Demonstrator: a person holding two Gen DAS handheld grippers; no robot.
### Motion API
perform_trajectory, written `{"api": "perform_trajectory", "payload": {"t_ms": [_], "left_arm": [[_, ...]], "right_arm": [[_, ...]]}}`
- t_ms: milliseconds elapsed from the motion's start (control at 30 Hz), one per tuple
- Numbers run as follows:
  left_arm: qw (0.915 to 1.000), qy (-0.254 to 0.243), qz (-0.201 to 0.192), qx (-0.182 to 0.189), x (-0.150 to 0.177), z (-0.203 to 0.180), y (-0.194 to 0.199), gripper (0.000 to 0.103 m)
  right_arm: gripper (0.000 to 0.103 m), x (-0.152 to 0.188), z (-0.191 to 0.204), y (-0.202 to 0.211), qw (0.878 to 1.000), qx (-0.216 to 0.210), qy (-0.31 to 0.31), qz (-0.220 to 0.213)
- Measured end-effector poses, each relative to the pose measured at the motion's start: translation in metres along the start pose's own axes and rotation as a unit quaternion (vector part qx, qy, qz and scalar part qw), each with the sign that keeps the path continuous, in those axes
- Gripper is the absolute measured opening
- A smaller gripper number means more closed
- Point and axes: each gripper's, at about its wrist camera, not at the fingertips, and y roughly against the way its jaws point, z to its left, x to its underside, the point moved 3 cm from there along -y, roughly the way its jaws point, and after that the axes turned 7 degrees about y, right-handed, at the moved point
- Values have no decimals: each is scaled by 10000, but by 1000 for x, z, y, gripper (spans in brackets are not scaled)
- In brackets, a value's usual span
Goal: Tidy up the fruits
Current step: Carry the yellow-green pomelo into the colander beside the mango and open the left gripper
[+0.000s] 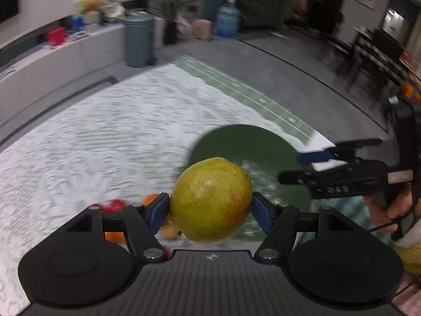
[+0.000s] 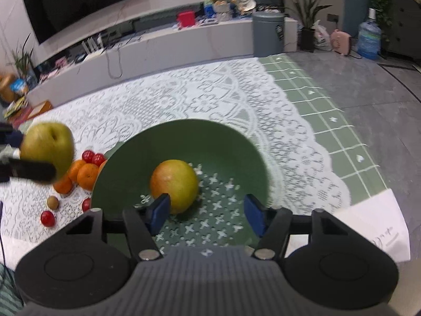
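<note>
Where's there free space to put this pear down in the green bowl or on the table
The green bowl holds a single fruit left of centre; its patterned floor to the right, by the open right gripper, is bare. The lace cloth behind the bowl is bare too. Left of the bowl it is crowded with oranges and cherry tomatoes.

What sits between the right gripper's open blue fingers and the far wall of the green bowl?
In the right wrist view, one yellow-orange round fruit rests on the perforated floor of the green bowl, just beyond the right gripper.
</note>
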Motion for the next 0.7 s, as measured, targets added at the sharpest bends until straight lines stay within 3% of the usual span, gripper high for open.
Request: {"api": "perform_trajectory", "payload": {"t_ms": [133,333,700], "left_arm": [[9984,-405,371,-105,1,-30,-29,78],[9933,-281,1124,-5,-4,-47,-77,78],[9836,-407,1738,-263,8,-57,-113,78]], "right_arm": [[60,4,-13,6,9997,17,-240,-103],[60,8,-22,13,9988,5,-400,-269],[60,13,-31,14,9981,55,-501,-347]]}}
